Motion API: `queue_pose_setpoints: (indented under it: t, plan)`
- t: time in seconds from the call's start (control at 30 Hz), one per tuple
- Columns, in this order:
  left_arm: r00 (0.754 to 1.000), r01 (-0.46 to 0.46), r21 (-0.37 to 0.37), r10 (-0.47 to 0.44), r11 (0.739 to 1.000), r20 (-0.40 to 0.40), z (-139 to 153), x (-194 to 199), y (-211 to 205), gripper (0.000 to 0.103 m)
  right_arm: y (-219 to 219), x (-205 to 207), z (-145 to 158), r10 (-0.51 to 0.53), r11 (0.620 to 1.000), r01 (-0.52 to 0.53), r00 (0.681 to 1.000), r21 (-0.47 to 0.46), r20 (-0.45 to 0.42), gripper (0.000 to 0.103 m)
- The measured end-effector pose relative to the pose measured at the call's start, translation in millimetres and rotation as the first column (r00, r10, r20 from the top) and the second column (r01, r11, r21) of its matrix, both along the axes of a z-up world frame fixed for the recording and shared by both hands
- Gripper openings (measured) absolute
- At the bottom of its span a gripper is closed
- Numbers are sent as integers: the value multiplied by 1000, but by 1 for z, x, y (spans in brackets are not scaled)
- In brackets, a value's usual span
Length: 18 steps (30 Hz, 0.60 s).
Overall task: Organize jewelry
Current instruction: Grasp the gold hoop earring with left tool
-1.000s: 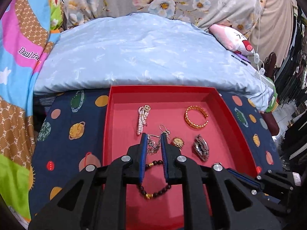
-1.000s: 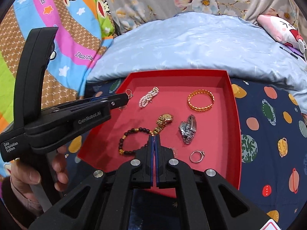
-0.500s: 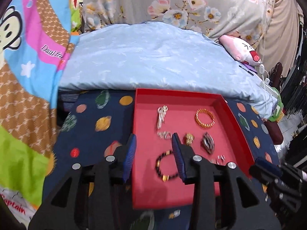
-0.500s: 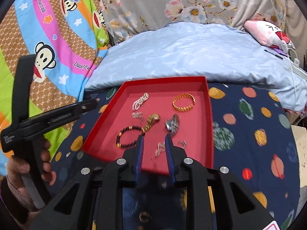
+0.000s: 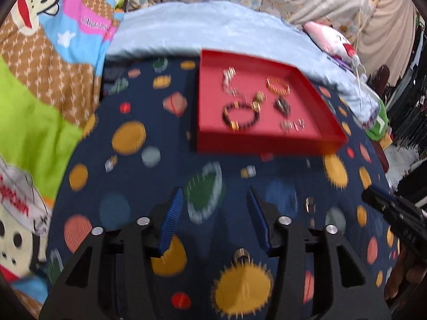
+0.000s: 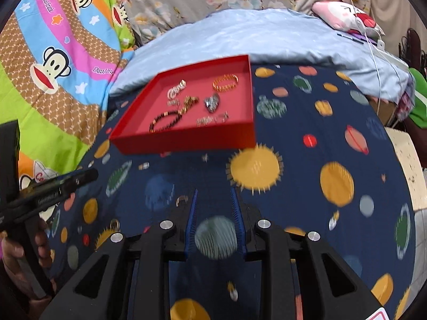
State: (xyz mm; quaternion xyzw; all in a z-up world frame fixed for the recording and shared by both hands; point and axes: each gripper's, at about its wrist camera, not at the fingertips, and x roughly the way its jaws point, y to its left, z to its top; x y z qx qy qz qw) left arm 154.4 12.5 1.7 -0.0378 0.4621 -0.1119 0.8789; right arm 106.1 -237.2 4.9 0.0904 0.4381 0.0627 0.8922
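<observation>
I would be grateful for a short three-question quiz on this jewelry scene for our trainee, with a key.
1. True or false: the gold bangle lies inside the red tray.
2. Which item lies nearest the tray's front wall on its left side? A) the gold bangle B) the dark beaded bracelet C) the pearl piece
3. Fill in: the left tool holds ____ between its pads.

Key: 1 true. 2 B. 3 nothing; its jaws are opening over the planet-print cloth, and the right tool is open and empty too.
</observation>
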Motion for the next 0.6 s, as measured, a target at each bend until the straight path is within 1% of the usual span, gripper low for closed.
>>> queue_pose_setpoints:
  t: [0.13,0.3,0.43,0.53,0.6]
  plan:
    - [999,36,24,-35,999,-31,-16,-24,-9,51,5,-14,-8,9,1000,-9,1000,0,-23,24]
    - [996,63,39,-61,997,-69,-34,-37,-21,51,11,-22,-12,17,1000,-16,999,6,-31,25]
    - [995,69,67,-64,995,-74,-44,-43,-28,51,16,-26,-11,26,1000,-26,999,8,-29,26]
    - [996,66,80,-61,995,-65,-46,-45,-31,49,21,-26,-11,33,999,-32,999,9,-32,27]
    - [996,69,88,-64,994,-59,-46,-45,-32,44,23,-26,-12,38,999,-37,999,15,-35,28]
